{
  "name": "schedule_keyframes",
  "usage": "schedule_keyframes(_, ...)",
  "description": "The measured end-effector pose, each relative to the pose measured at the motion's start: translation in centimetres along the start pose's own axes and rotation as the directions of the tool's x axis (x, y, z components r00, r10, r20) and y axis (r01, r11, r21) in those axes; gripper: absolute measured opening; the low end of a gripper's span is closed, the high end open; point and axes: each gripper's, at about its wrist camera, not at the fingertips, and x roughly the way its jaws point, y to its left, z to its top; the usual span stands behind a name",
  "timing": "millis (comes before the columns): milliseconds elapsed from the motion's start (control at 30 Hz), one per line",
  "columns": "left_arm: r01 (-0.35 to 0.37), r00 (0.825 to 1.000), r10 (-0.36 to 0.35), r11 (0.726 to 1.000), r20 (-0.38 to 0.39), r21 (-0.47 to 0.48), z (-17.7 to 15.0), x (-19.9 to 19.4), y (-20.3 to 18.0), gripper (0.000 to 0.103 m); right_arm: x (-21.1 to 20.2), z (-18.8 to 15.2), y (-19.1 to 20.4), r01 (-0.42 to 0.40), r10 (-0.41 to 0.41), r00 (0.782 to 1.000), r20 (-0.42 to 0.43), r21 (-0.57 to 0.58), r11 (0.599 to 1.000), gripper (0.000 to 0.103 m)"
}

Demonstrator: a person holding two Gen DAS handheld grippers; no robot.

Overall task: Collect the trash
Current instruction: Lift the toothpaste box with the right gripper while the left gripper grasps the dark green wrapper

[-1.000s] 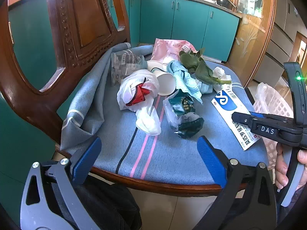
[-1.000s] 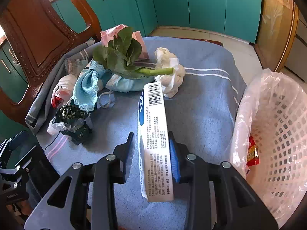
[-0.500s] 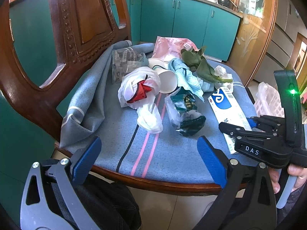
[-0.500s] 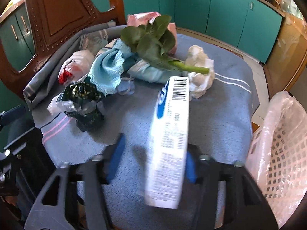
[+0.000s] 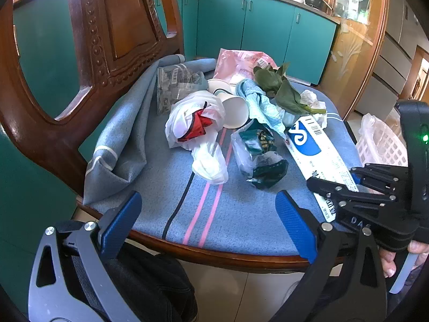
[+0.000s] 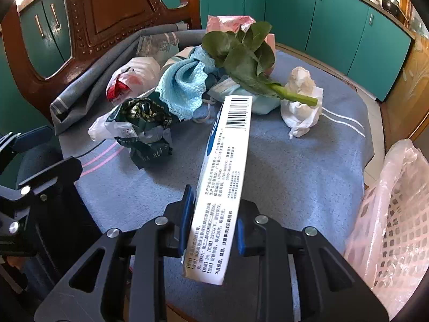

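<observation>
My right gripper (image 6: 211,228) is shut on a long white and blue carton (image 6: 225,177) and holds it lifted and tilted above the blue seat cloth (image 6: 295,166). The carton (image 5: 313,147) and the right gripper (image 5: 348,187) also show in the left wrist view. My left gripper (image 5: 209,222) is open and empty at the seat's near edge. On the seat lie a dark green wrapper (image 5: 260,155), a white plastic bag with red inside (image 5: 195,126), a paper cup (image 5: 233,107), a light blue cloth (image 6: 185,86), a leafy green (image 6: 244,56) and a crumpled tissue (image 6: 300,107).
A white plastic basket lined with a clear bag (image 6: 391,214) stands at the right beside the chair. The carved wooden chair back (image 5: 88,53) rises at the left. A pink bag (image 5: 238,64) and a clear packet (image 5: 174,83) lie at the seat's back. Teal cabinets stand behind.
My right gripper has closed on the carton, lifted it off the seat and swung it left and tilted it. The left gripper has stayed open in place.
</observation>
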Motion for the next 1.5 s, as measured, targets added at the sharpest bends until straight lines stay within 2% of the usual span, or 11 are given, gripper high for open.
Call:
schedule_keyframes(167, 0.001, 1.000, -0.001, 1.000, -0.002, 0.008, 0.0, 0.0, -0.2, 0.100, -0.7, 0.2, -1.7, 0.005, -0.005, 1.000, 0.004, 0.065, 0.998, 0.028)
schedule_keyframes(400, 0.024, 1.000, -0.024, 1.000, 0.007, -0.008, 0.6, 0.1, -0.1, 0.100, -0.1, 0.1, -4.2, 0.048, -0.040, 0.998, -0.049, 0.172, 0.984, 0.028)
schedule_keyframes(700, 0.101, 0.994, -0.101, 0.995, -0.032, 0.001, 2.1, 2.7, -1.7, 0.100, -0.3, 0.3, -5.7, 0.064, -0.057, 0.998, -0.039, 0.228, 0.972, 0.028)
schedule_keyframes(867, 0.120, 0.993, -0.120, 0.993, -0.005, 0.002, 4.4, 3.9, -2.6, 0.099, -0.3, 0.0, -5.7, 0.069, -0.062, 0.997, -0.040, 0.229, 0.971, 0.028)
schedule_keyframes(967, 0.075, 0.997, -0.073, 0.995, -0.027, 0.063, 5.2, 5.4, -3.9, 0.098, -0.2, 0.0, -5.6, 0.073, -0.066, 0.997, -0.039, 0.221, 0.973, 0.028)
schedule_keyframes(1033, 0.073, 0.995, -0.069, 0.995, -0.068, 0.063, 5.3, 6.8, -4.2, 0.092, -0.1, 0.0, -5.4, 0.074, -0.068, 0.997, -0.038, 0.216, 0.974, 0.028)
schedule_keyframes(1067, 0.084, 0.993, -0.079, 0.995, -0.082, 0.059, 5.3, 7.2, -4.2, 0.082, -0.1, 0.0, -5.3, 0.077, -0.071, 0.997, -0.037, 0.212, 0.974, 0.028)
schedule_keyframes(1100, 0.096, 0.991, -0.090, 0.994, -0.099, 0.057, 5.2, 7.6, -4.3, 0.066, 0.0, 0.1, -5.3, 0.079, -0.072, 0.997, -0.037, 0.209, 0.975, 0.028)
schedule_keyframes(1167, 0.116, 0.985, -0.108, 0.991, -0.131, 0.060, 5.0, 8.1, -4.2, 0.051, 0.0, 0.0, -5.2, 0.082, -0.076, 0.996, -0.036, 0.202, 0.976, 0.028)
schedule_keyframes(1367, 0.139, 0.988, -0.133, 0.988, -0.084, 0.066, 4.8, 5.9, -3.6, 0.046, -0.4, 0.2, -4.5, 0.075, -0.073, 0.997, -0.017, 0.183, 0.980, 0.028)
schedule_keyframes(1500, 0.146, 0.989, -0.144, 0.987, -0.029, 0.061, 4.9, 3.3, -2.9, 0.046, -2.0, 0.5, -4.5, 0.052, -0.061, 0.997, 0.042, 0.183, 0.982, 0.028)
